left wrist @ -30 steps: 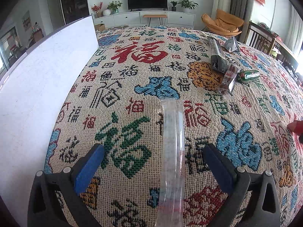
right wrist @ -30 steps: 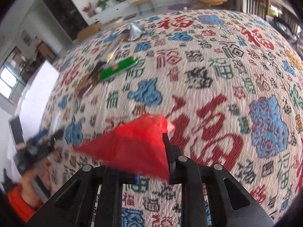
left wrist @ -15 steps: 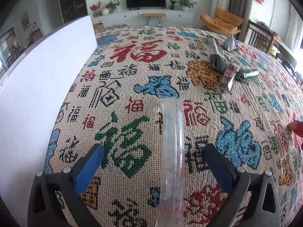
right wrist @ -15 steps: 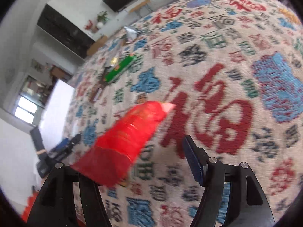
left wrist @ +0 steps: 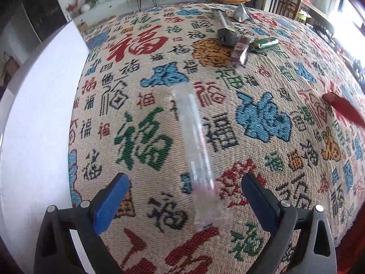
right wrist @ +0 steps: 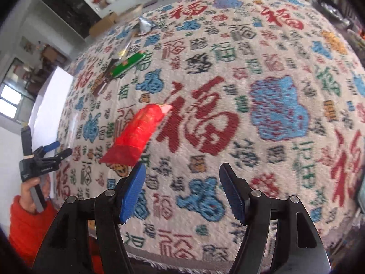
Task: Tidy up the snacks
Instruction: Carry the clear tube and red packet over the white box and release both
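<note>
The right gripper (right wrist: 181,189) has let go of the red packet (right wrist: 138,134), now lying at its eleven o'clock, jaws apart. The left gripper (left wrist: 183,197), just narrowing but open, straddles the clear packet (left wrist: 197,155); that slippery film might slide away untouched. More snacks (left wrist: 241,43) wait at one o'clock.

Tablecloth (right wrist: 262,52): I'm seeing beige weave showing red, blue, green characters.
Packet (right wrist: 136,134): glowing red.
Wrapper (right wrist: 129,65): showing green.
Pads (right wrist: 133,191): showing blue.
</note>
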Demonstrator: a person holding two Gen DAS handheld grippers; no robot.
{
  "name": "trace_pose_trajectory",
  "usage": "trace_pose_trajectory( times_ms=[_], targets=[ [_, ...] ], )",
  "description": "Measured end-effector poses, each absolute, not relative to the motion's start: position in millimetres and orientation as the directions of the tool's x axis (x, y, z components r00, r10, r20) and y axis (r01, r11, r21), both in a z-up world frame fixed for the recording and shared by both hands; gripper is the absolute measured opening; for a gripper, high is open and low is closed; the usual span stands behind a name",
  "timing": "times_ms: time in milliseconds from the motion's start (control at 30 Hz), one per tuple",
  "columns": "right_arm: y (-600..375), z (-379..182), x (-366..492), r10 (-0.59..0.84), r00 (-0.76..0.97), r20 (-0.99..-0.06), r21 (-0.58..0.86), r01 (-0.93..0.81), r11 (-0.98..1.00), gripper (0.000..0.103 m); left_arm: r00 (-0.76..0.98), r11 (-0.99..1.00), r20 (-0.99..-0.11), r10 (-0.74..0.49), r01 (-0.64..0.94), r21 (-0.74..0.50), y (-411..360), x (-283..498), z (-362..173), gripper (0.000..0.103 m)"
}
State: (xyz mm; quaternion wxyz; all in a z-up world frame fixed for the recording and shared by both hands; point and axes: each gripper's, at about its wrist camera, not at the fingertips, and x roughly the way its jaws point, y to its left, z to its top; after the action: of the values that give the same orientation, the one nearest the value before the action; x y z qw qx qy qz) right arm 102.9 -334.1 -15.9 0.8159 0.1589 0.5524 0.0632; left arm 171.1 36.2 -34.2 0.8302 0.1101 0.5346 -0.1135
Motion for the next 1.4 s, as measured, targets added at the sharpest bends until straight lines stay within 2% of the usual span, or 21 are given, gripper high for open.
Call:
trace_pose_trajectory(
  times_ms=[167, 233, 267, 300, 333, 367, 433, 467, 500, 533, 567, 700, 833, 1033, 1167, 1267, 1367, 1400],
  targets=[
    [-342, -2, 106, 0.343, 0.405, -0.848, 0.409, 0.087, 0.908, 0.071, 0.420, 0.962, -0.906, -0.054, 0.266, 0.066, 27, 177, -37, 0.090],
    [-331, -3, 118, 0.329, 0.405, -0.853, 0.391, 0.079, 0.917, 0.072, 0.408, 0.971, -0.908, -0.094, 0.239, 0.007, 29, 181, -37, 0.074],
    [-323, -8, 126, 0.337, 0.389, -0.857, 0.391, 0.068, 0.918, 0.072, 0.415, 0.976, -0.903, -0.107, 0.217, -0.016, 31, 182, -36, 0.070],
    [-315, -17, 133, 0.349, 0.365, -0.863, 0.398, 0.065, 0.915, 0.072, 0.431, 0.980, -0.897, -0.096, 0.196, -0.010, 34, 181, -34, 0.050],
    [-304, -27, 141, 0.356, 0.339, -0.871, 0.400, 0.067, 0.914, 0.072, 0.441, 0.982, -0.892, -0.100, 0.188, -0.017, 35, 181, -32, 0.023],
    [-293, -38, 149, 0.351, 0.319, -0.880, 0.389, 0.062, 0.919, 0.071, 0.437, 0.983, -0.891, -0.126, 0.178, -0.051, 40, 181, -30, 0.019],
    [-268, -55, 157, 0.301, 0.302, -0.905, 0.324, 0.029, 0.946, 0.070, 0.430, 0.978, -0.880, -0.200, 0.140, -0.153, 55, 176, -27, 0.018],
    [-257, -59, 158, 0.276, 0.303, -0.912, 0.291, 0.005, 0.957, 0.066, 0.432, 0.974, -0.874, -0.223, 0.133, -0.183, 59, 173, -26, 0.018],
    [-247, -62, 156, 0.255, 0.312, -0.915, 0.262, -0.021, 0.965, 0.044, 0.441, 0.967, -0.861, -0.253, 0.126, -0.219, 68, 165, -23, 0.018],
    [-240, -62, 151, 0.219, 0.334, -0.917, 0.222, -0.030, 0.975, 0.028, 0.448, 0.965, -0.854, -0.263, 0.125, -0.232, 72, 159, -21, 0.018],
    [-238, -61, 148, 0.194, 0.345, -0.918, 0.198, -0.023, 0.980, 0.019, 0.455, 0.961, -0.847, -0.276, 0.126, -0.246, 76, 151, -18, 0.018],
    [-242, -45, 130, 0.270, 0.385, -0.882, 0.287, -0.013, 0.958, 0.018, 0.492, 0.924, -0.787, -0.373, 0.123, -0.361, 95, 118, 0, 0.018],
    [-233, -6, 124, 0.356, 0.438, -0.826, 0.373, -0.049, 0.926, 0.018, 0.547, 0.868, -0.699, -0.461, 0.115, -0.482, 112, 90, 28, 0.018],
    [-164, 67, 131, 0.547, 0.476, -0.689, 0.522, -0.197, 0.830, 0.018, 0.686, 0.812, -0.538, -0.491, 0.137, -0.567, 166, 65, 107, 0.018],
    [-80, 109, 142, 0.668, 0.437, -0.603, 0.580, -0.334, 0.743, 0.018, 0.774, 0.850, -0.501, -0.388, 0.090, -0.518, 218, 54, 148, 0.018],
    [-6, 128, 154, 0.725, 0.375, -0.577, 0.587, -0.427, 0.688, 0.018, 0.802, 0.900, -0.551, -0.230, -0.040, -0.434, 262, 50, 149, 0.018],
    [65, 135, 166, 0.757, 0.337, -0.560, 0.579, -0.494, 0.648, 0.018, 0.792, 0.911, -0.603, -0.092, -0.177, -0.372, 304, 46, 128, 0.018],
    [87, 134, 169, 0.761, 0.334, -0.556, 0.570, -0.513, 0.641, 0.022, 0.784, 0.909, -0.618, -0.066, -0.208, -0.361, 312, 45, 122, 0.023]
  ],
)
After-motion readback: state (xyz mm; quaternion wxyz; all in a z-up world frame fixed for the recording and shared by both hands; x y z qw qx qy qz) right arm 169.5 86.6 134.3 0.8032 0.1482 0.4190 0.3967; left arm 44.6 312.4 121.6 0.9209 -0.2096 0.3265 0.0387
